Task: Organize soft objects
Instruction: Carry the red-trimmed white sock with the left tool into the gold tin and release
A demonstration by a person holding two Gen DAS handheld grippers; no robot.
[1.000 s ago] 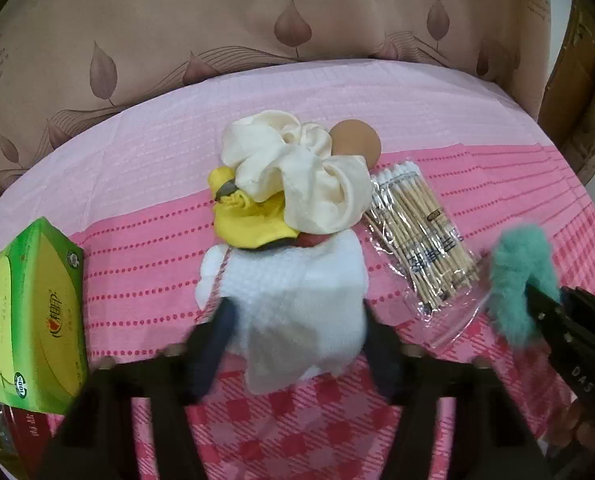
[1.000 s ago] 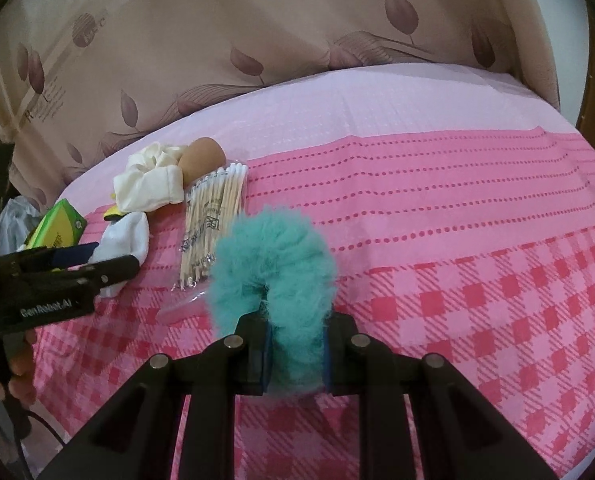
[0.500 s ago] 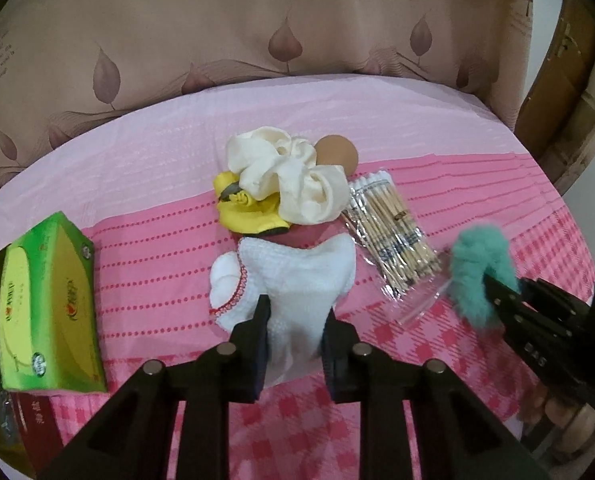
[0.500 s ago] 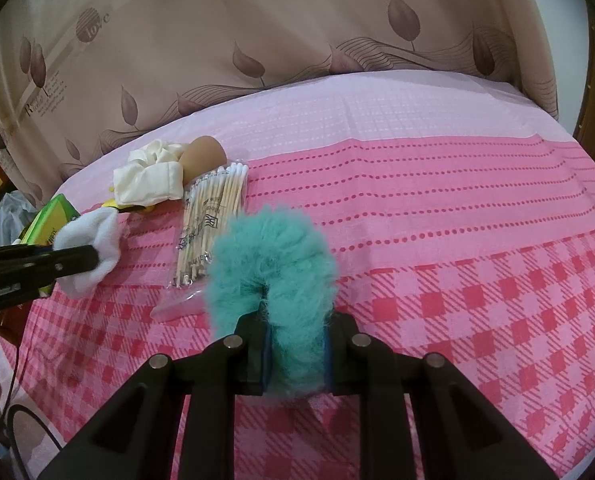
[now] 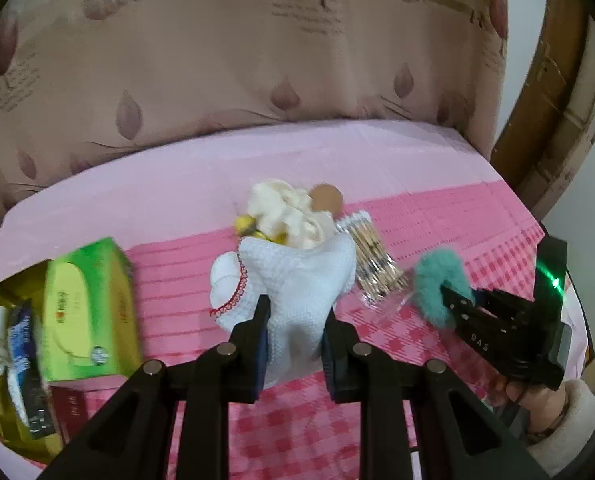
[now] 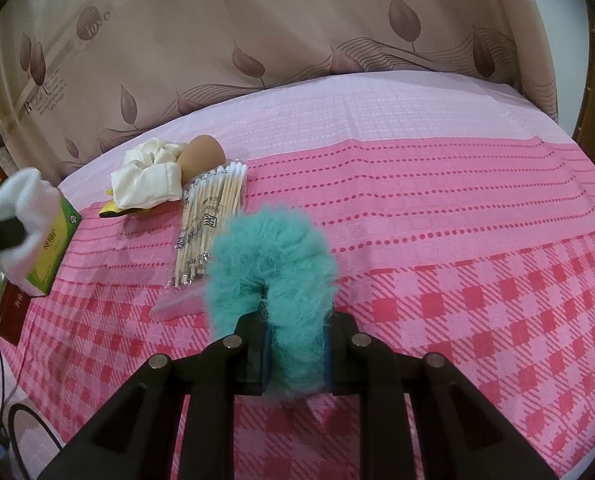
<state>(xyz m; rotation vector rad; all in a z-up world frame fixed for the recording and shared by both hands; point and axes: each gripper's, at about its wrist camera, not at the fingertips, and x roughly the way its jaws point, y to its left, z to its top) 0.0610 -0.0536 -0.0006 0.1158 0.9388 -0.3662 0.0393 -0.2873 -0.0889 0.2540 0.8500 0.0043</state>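
The counter (image 6: pixel 437 168) is covered by a pink cloth, plain pale pink along the far edge, striped with dotted lines across the middle and checked toward the near edge; a beige curtain printed with brown leaves and lettering (image 6: pixel 297 28) hangs behind the far edge, and a wooden frame (image 5: pixel 553 92) stands past the right edge. The left gripper (image 5: pixel 295 322) has its jaws closed on a white waffle-knit sock with red trim (image 5: pixel 297 280), held above the cloth near the left edge. The right gripper (image 6: pixel 295 344) has its jaws clamped on a fluffy teal scrunchie (image 6: pixel 271 264), near the near edge. At the far left lie a cream satin scrunchie (image 6: pixel 147 178), a tan egg-shaped sponge (image 6: pixel 203 156) and a clear packet of cotton swabs (image 6: pixel 205 220), touching one another. A yellow object (image 6: pixel 111 211) under the cream scrunchie is mostly hidden. A green tissue box (image 5: pixel 87 310) sits at the left edge; the items beside it are blurred.
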